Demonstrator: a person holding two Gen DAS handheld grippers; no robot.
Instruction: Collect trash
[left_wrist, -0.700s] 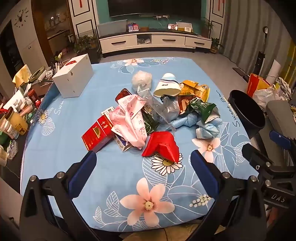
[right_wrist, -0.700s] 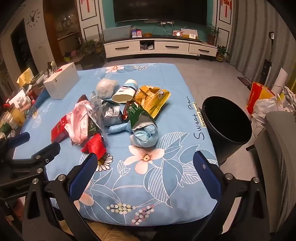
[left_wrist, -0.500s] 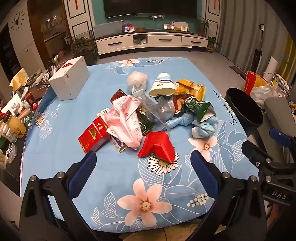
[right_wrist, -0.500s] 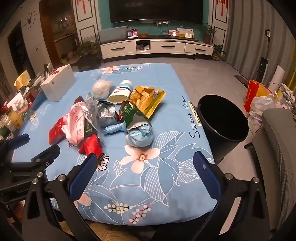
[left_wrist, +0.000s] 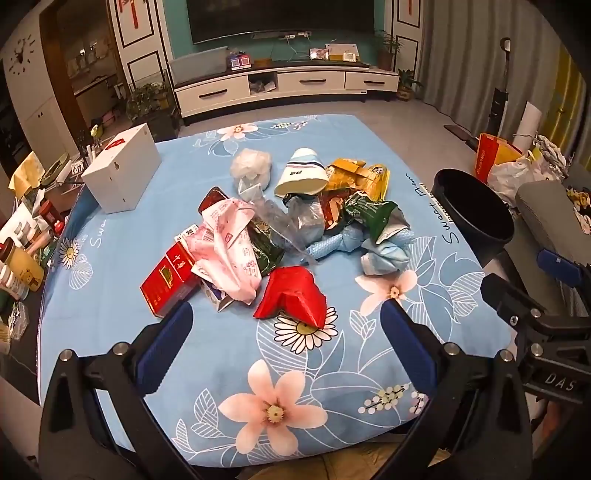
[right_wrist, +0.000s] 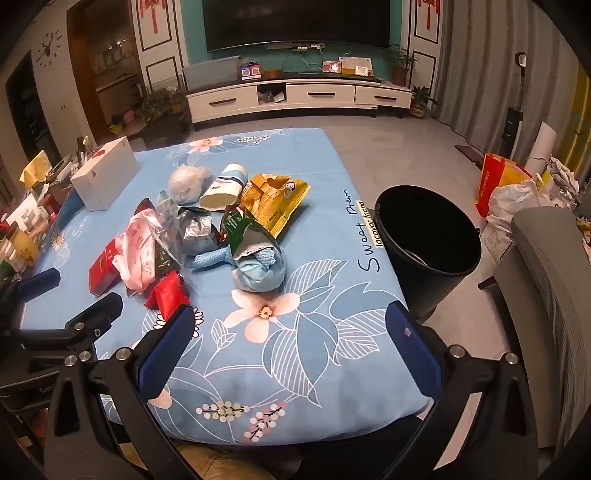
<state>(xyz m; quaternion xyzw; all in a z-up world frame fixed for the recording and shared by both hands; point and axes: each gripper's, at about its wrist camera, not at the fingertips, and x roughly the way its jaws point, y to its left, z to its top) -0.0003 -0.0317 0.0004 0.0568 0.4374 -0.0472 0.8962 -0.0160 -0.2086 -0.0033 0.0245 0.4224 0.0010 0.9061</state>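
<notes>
Both tools spread wide and empty above the tabletop, left tool just short of the red wrapper, right tool nearer the black bin, trash pile beyond.

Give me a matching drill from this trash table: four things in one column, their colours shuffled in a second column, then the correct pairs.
Things:
1. crumpled wrapper nearest the left gripper
2. snack bag beside the paper cup
3. bin off the table's right edge
4. box at the far left of the cloth

Colours:
A. black
B. white
C. red
D. yellow

Pairs: 1-C, 2-D, 3-A, 4-B
</notes>
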